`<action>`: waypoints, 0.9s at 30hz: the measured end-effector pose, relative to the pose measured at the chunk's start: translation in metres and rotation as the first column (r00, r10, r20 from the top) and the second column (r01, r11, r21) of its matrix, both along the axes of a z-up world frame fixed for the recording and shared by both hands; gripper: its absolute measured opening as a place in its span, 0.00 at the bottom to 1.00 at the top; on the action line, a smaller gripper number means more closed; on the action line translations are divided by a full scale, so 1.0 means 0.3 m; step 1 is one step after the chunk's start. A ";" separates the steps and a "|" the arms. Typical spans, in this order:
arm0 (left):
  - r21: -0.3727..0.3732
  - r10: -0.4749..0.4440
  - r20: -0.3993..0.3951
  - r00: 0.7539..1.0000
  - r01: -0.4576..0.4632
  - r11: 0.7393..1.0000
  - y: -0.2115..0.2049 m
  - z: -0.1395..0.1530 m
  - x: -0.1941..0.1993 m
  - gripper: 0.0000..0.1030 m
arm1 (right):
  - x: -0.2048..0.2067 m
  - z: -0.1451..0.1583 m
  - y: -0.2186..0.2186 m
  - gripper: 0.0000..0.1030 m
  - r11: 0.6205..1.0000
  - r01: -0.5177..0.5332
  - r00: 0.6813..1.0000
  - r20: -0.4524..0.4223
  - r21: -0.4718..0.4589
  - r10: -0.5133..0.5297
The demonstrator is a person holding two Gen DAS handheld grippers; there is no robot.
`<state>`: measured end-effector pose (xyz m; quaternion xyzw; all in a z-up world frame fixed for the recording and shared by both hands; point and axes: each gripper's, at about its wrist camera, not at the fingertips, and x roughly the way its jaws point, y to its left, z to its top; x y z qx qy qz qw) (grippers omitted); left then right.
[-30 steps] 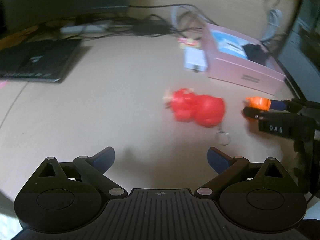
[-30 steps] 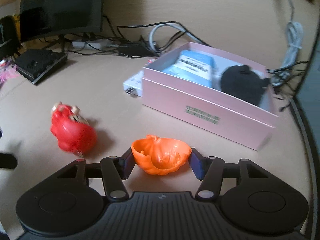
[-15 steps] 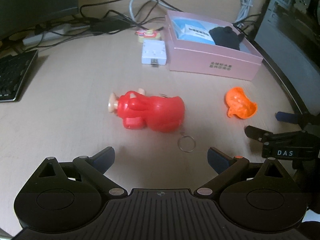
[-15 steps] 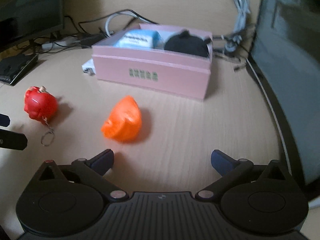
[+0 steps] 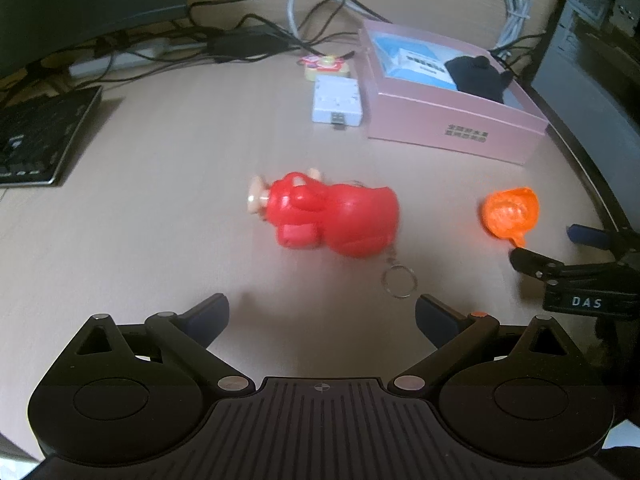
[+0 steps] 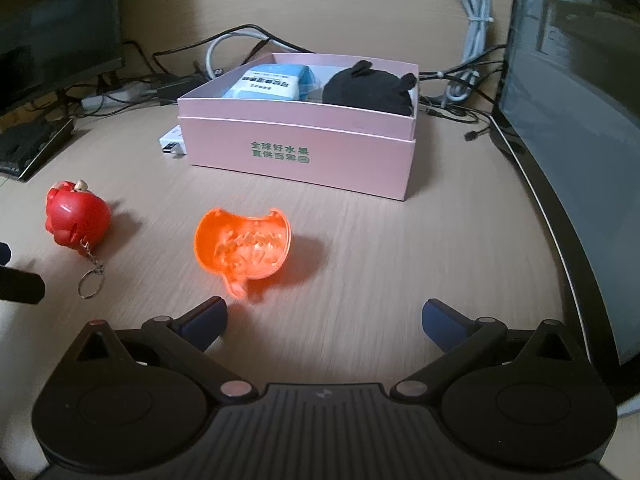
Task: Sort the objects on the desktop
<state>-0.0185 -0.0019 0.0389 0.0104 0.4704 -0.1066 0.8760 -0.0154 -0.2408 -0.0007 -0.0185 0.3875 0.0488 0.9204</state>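
Observation:
A red toy figure (image 5: 336,216) with a key ring (image 5: 398,282) lies on the wooden desk, just ahead of my left gripper (image 5: 322,312), which is open and holds nothing. An orange toy (image 6: 242,246) lies hollow side up on the desk, just beyond the left fingertip of my right gripper (image 6: 324,318). That gripper is wide open and touches nothing. The red toy (image 6: 76,218) also shows in the right wrist view at the left. Behind both stands an open pink box (image 6: 300,156) holding a blue packet (image 6: 268,82) and a black item (image 6: 368,88).
A white USB adapter (image 5: 338,100) and a small yellow trinket (image 5: 326,66) lie left of the pink box (image 5: 452,128). A keyboard (image 5: 36,136) sits far left, with cables (image 5: 240,40) along the back. A dark computer case (image 6: 580,120) borders the desk's right edge.
My right gripper has opened wide and let go of the orange toy, which now lies on the desk ahead of it. Both grippers shifted sideways early on, then held still.

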 end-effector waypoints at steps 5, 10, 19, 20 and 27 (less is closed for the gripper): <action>0.007 0.030 0.007 1.000 -0.030 1.000 0.031 0.004 -0.019 0.99 | 0.008 0.039 0.035 1.00 0.997 -0.079 0.994 0.072 0.015 0.078; 0.018 0.070 0.006 0.998 -0.070 0.997 0.070 0.006 -0.045 0.99 | 0.068 0.026 0.104 0.82 0.989 -0.146 0.989 0.035 0.011 0.146; -0.001 0.058 0.018 0.998 -0.058 0.998 0.072 0.024 -0.044 0.99 | 0.078 0.094 0.123 0.39 0.990 -0.138 0.988 0.070 0.006 0.137; -0.004 0.038 0.025 0.999 -0.038 0.999 0.054 0.028 -0.034 0.99 | 0.073 0.104 0.123 0.39 0.990 -0.139 0.988 0.073 0.006 0.139; -0.008 -0.030 0.092 0.995 0.031 0.999 -0.053 0.034 0.071 0.99 | -0.017 0.186 0.107 0.35 0.992 -0.126 0.989 0.083 0.005 0.126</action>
